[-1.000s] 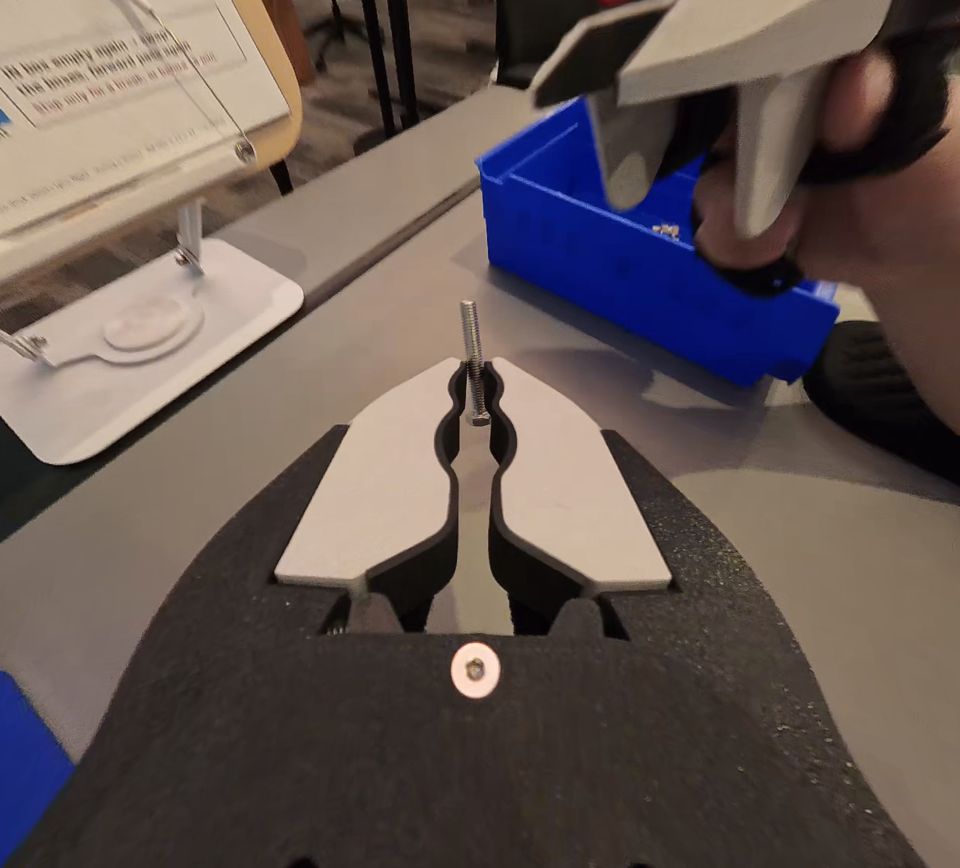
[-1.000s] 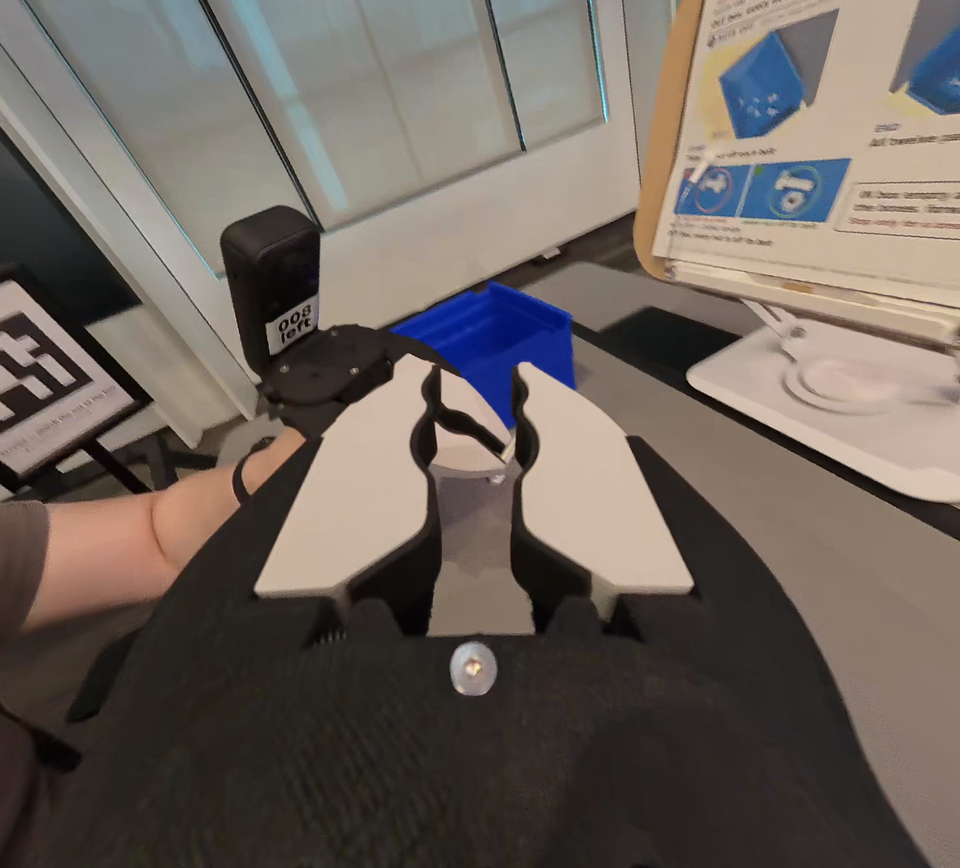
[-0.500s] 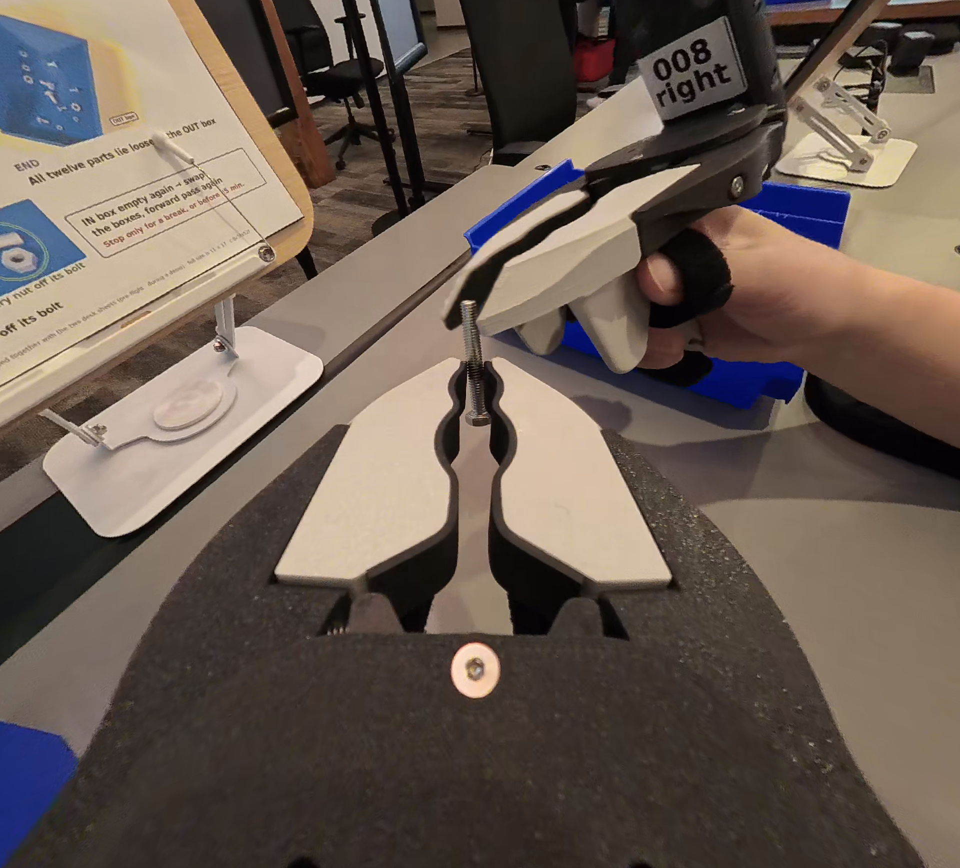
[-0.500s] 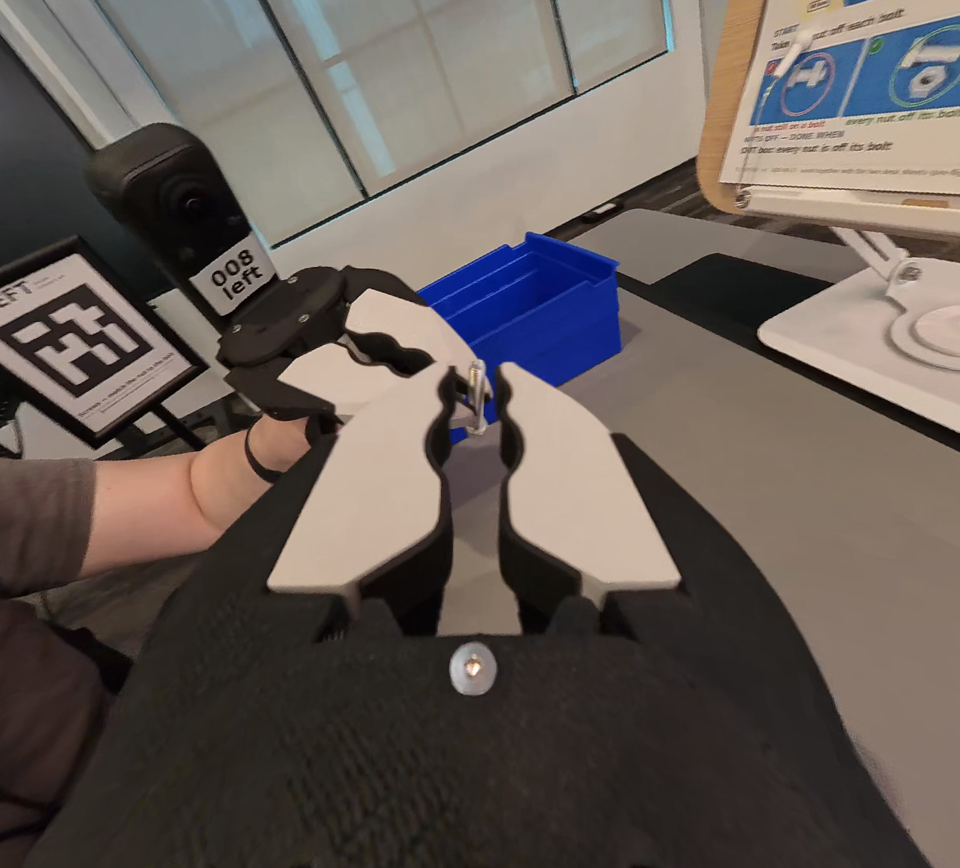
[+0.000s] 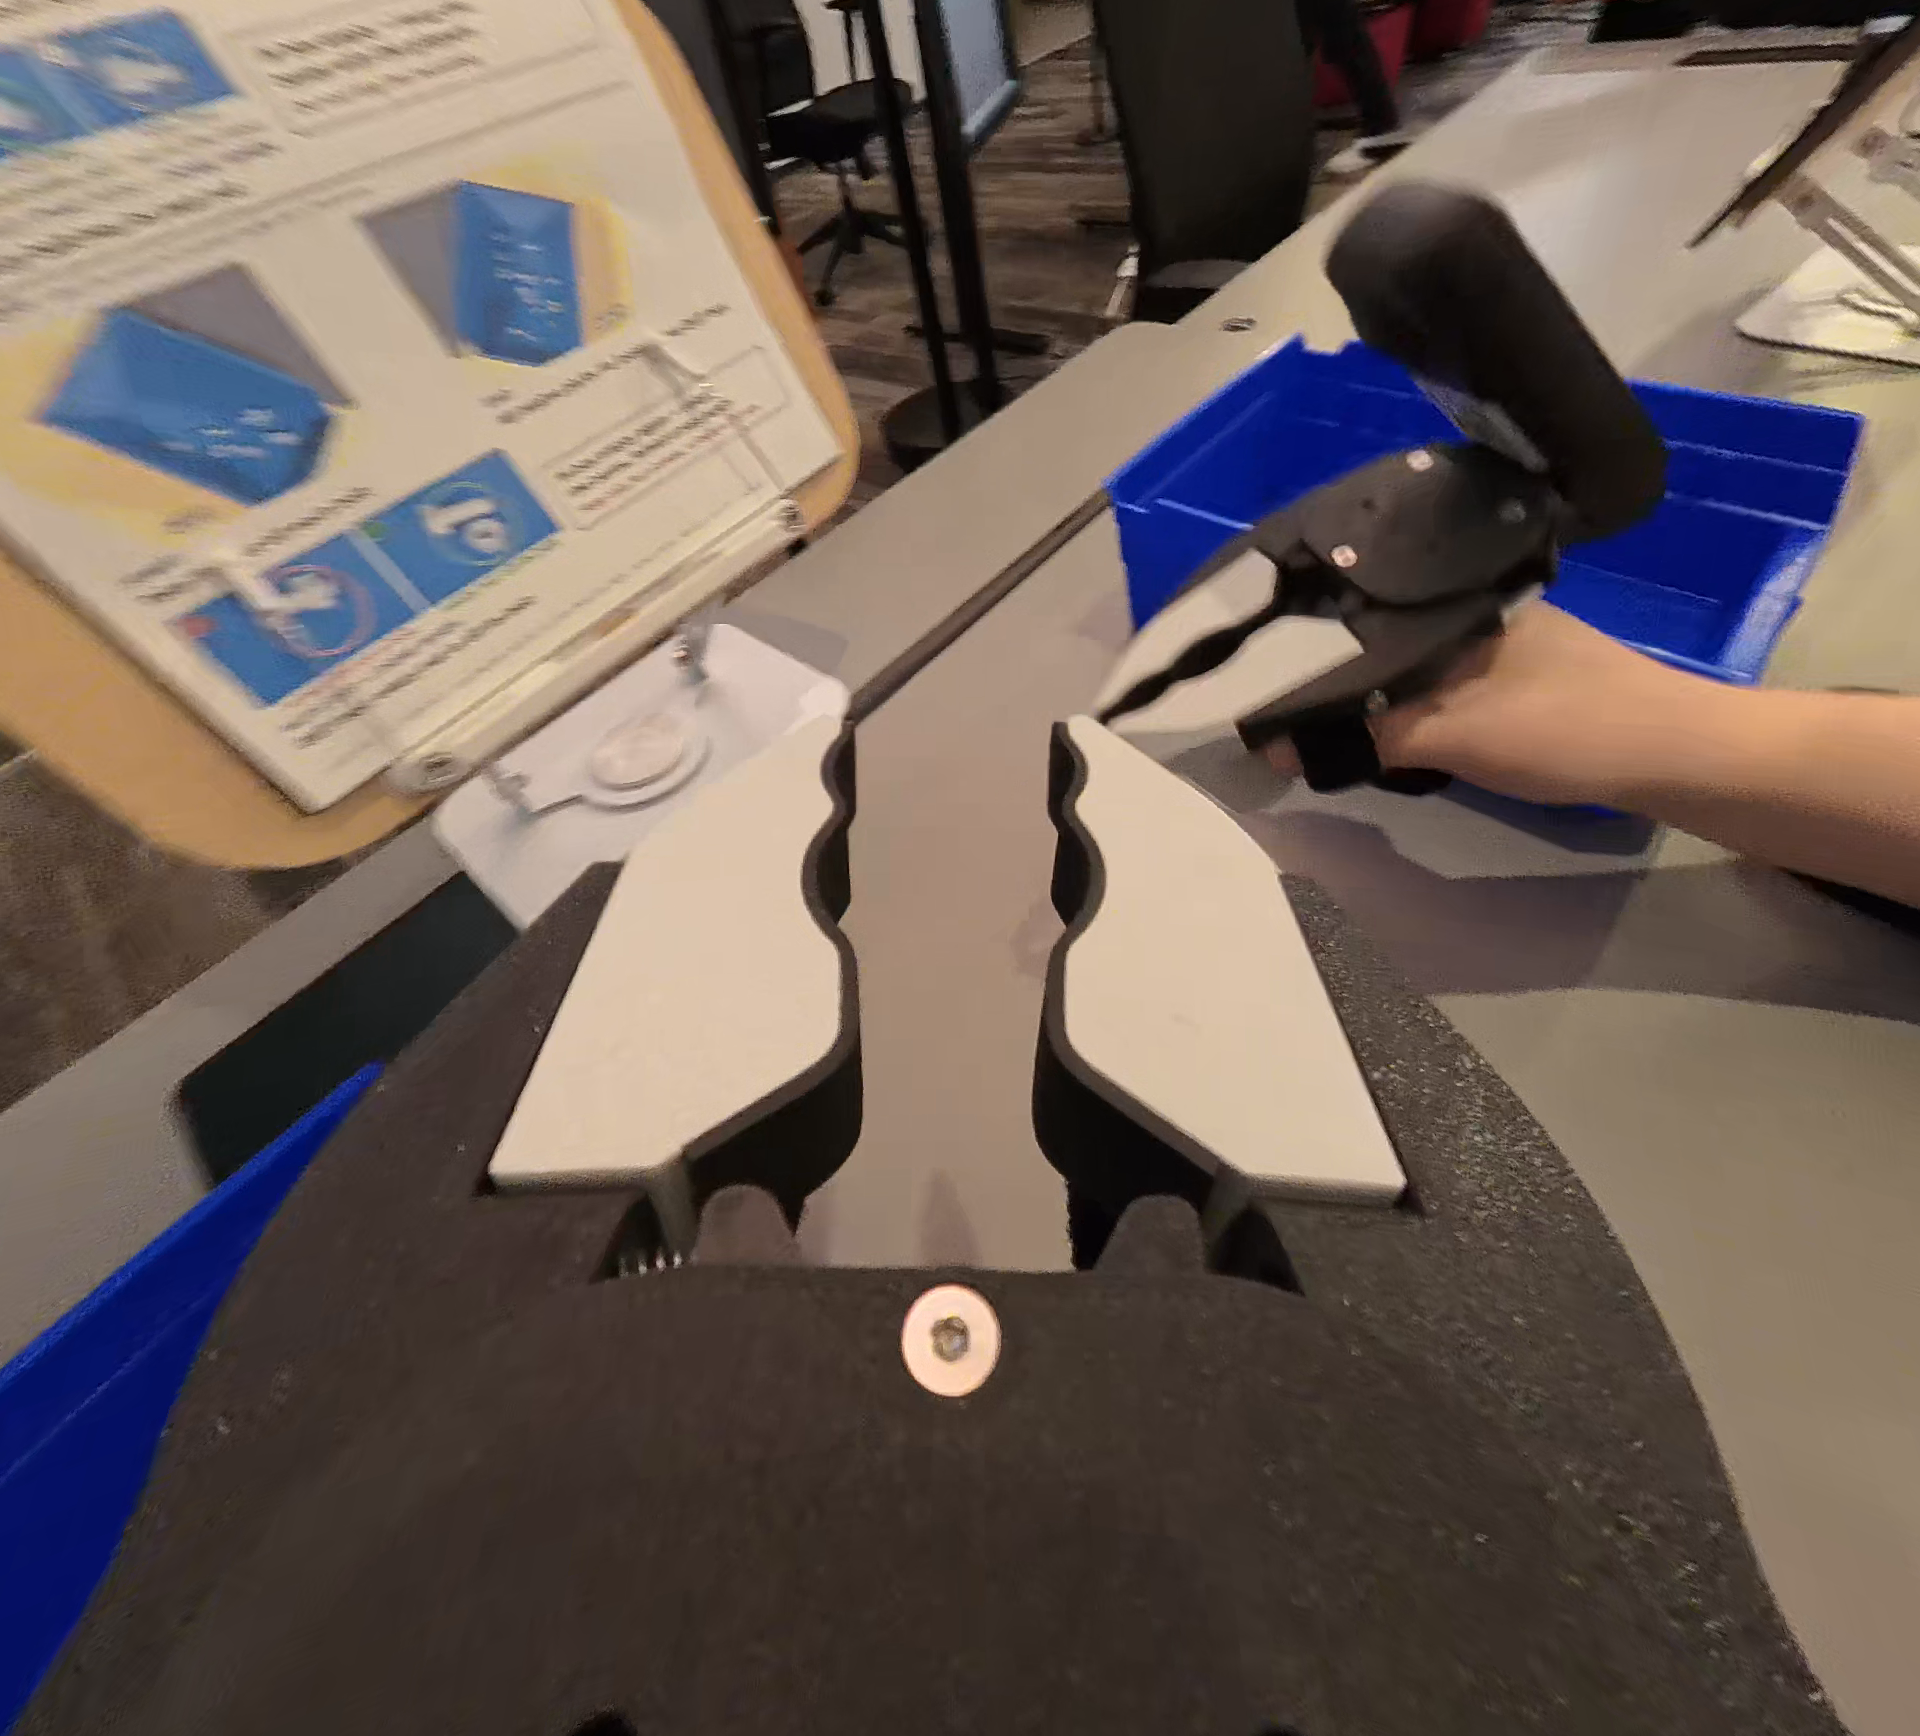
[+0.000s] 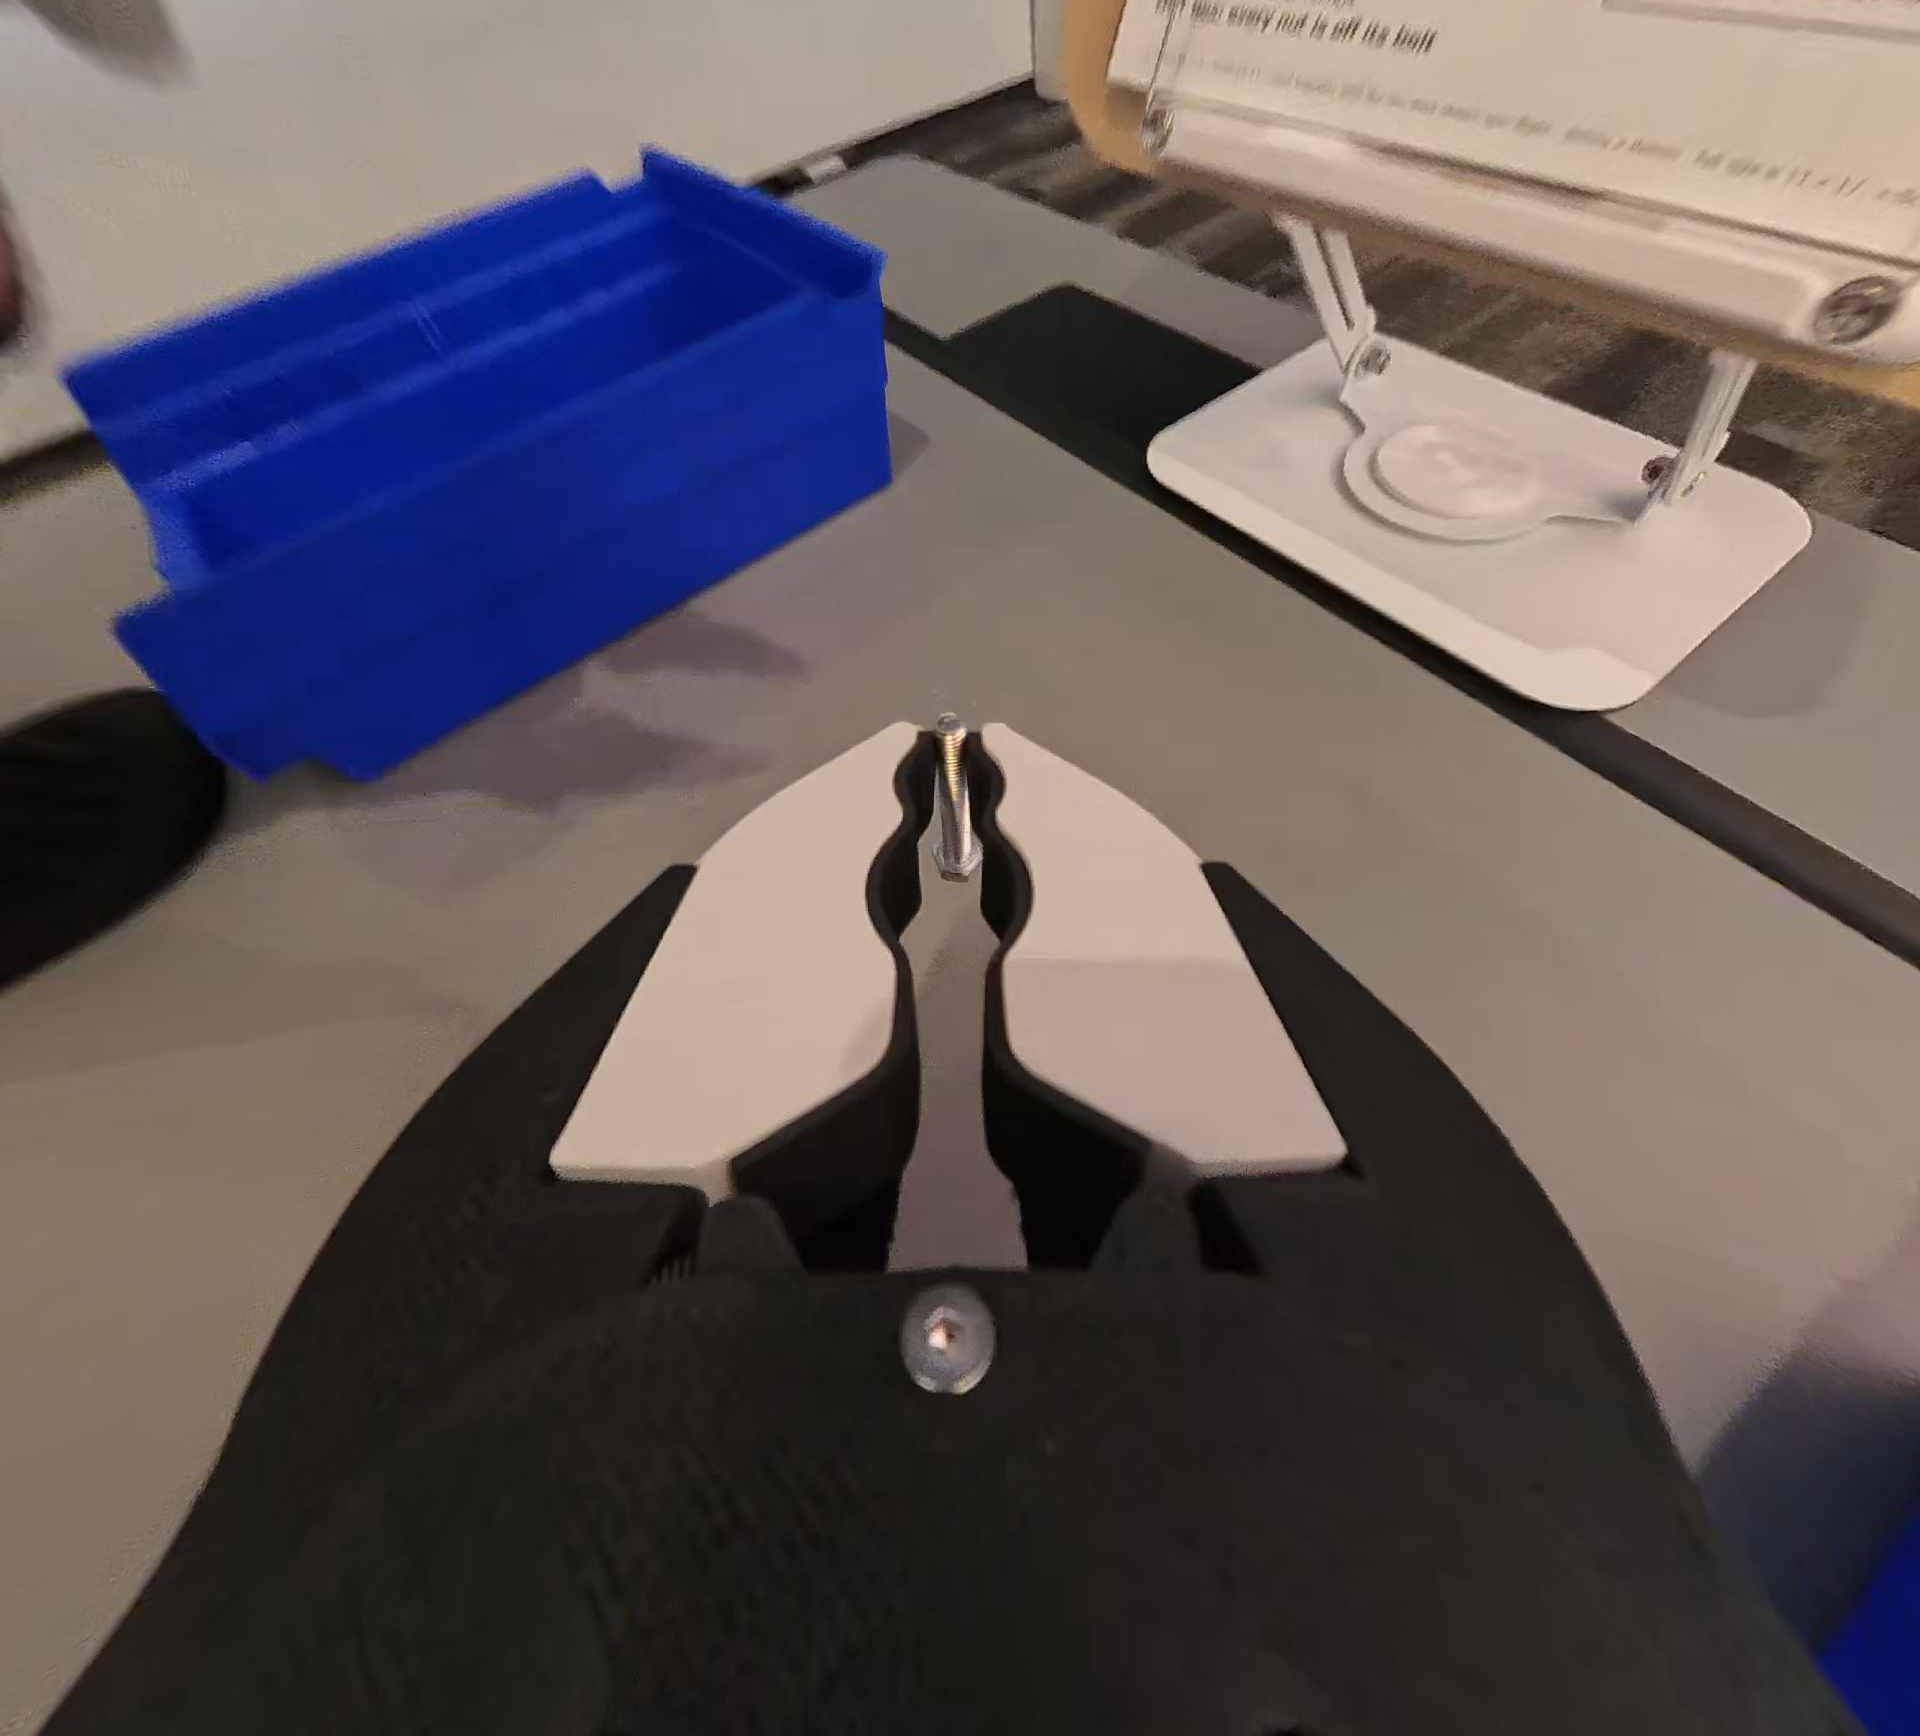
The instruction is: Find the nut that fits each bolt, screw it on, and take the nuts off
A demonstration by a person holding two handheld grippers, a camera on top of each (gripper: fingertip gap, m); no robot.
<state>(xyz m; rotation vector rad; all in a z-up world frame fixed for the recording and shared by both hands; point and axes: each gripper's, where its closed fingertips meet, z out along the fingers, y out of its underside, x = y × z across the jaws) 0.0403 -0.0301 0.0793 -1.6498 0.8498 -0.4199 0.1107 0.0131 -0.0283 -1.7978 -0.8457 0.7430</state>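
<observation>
My right gripper (image 6: 951, 736) is shut on a thin silver bolt (image 6: 950, 798). The bolt lies along the fingers with its hex head toward the camera and its threaded tip at the fingertips. It is held above the grey table (image 6: 1351, 855). My left gripper (image 5: 951, 736) is open with nothing between its pads. The right gripper also shows in the left wrist view (image 5: 1132, 699), in a hand just right of my left fingertips. The bolt does not show there.
A blue bin (image 6: 488, 460) stands on the table to the left in the right wrist view. Another blue bin (image 5: 1704, 533) lies behind the right gripper in the left wrist view. An instruction board on a white stand (image 6: 1475, 523) (image 5: 644, 751) stands at the far edge. The gap from one gripper's tips to the other's is roughly 15 centimeters.
The bolt passed from my left gripper to my right. The right pads closed on it, the left pads opened, and the two grippers moved apart.
</observation>
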